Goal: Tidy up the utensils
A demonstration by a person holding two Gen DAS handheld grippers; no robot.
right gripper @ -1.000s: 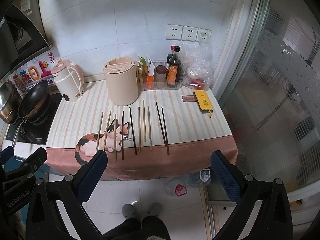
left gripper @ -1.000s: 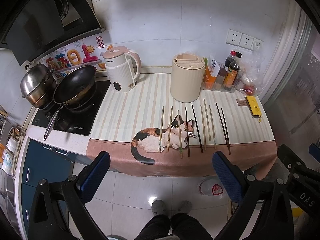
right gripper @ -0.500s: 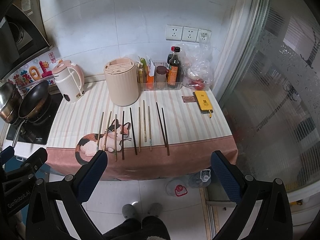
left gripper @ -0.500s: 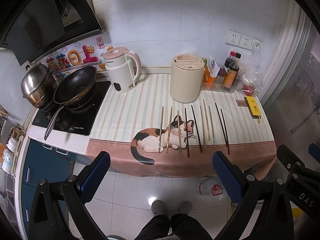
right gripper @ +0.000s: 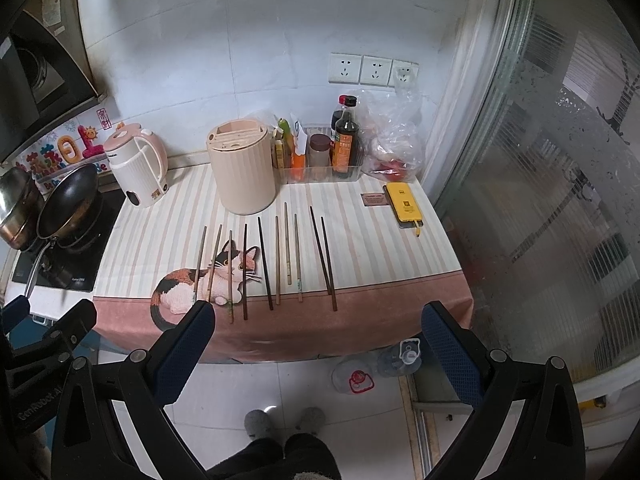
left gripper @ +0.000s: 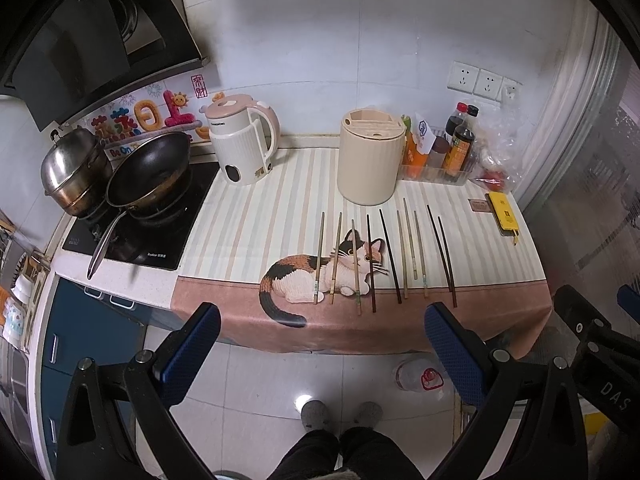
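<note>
Several chopsticks (left gripper: 384, 256) lie side by side on a striped cloth with a cat picture (left gripper: 256, 216), some light wood, some dark; they also show in the right wrist view (right gripper: 280, 260). A beige ribbed utensil holder (left gripper: 370, 158) stands behind them, also seen in the right wrist view (right gripper: 242, 168). My left gripper (left gripper: 320, 344) is open and empty, held in front of the counter above the floor. My right gripper (right gripper: 316, 340) is open and empty, also short of the counter's front edge.
A pink-and-white kettle (left gripper: 242, 144) stands left of the holder. A wok (left gripper: 150, 170) and a steel pot (left gripper: 74, 168) sit on the hob. A tray of sauce bottles (left gripper: 444, 152), a plastic bag and a yellow phone (left gripper: 504, 214) are at the right. A glass door (right gripper: 540, 200) stands right of the counter.
Both grippers have shifted very slightly; the counter view has barely moved. Nothing was picked up or moved.
</note>
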